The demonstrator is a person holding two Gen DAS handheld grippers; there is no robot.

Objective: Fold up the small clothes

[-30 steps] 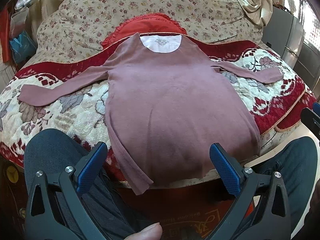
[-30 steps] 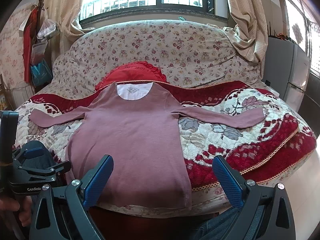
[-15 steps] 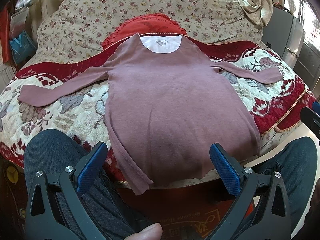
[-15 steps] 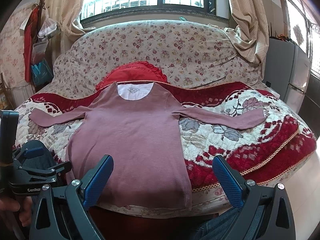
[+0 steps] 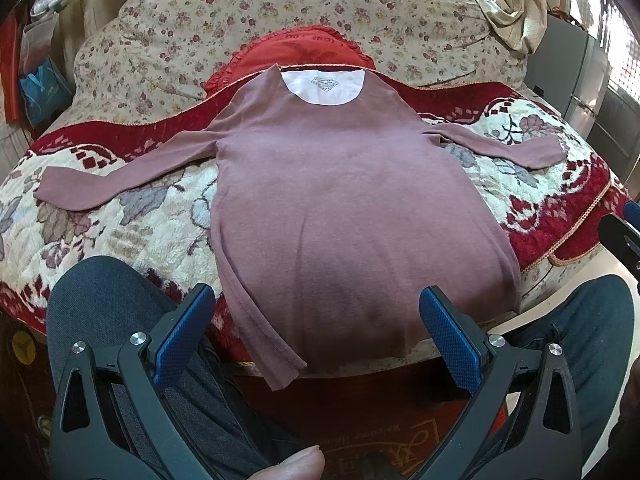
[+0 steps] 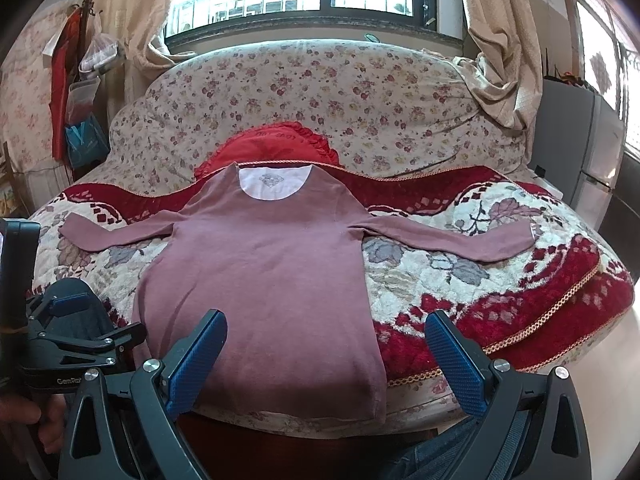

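- Left wrist view: nothing has shifted across the last second. My left gripper [image 5: 316, 332] hovers in the same spot over my knees, its blue-padded fingers spread wide and holding nothing.
- Right wrist view: likewise unchanged. My right gripper [image 6: 326, 356] hangs with its fingers spread apart and nothing between them, near the hem.
- Because nothing has moved, I judge the folding has not begun; the garment is untouched and no fold is in it.
- The mauve long-sleeved top [image 5: 340, 208] lies flat, front up, on the red and cream quilted sofa cover [image 5: 132, 220].
- Its long axis runs straight away from me: hem nearest, draping just over the sofa's front edge, and neckline farthest, its white inner label [image 5: 323, 85] showing.
- The neckline rests against a red frilled cushion [image 5: 304, 46].
- Both sleeves stretch out sideways, one to each side, lying across the long axis.
- My guess at a first move is bringing a sleeve inward.
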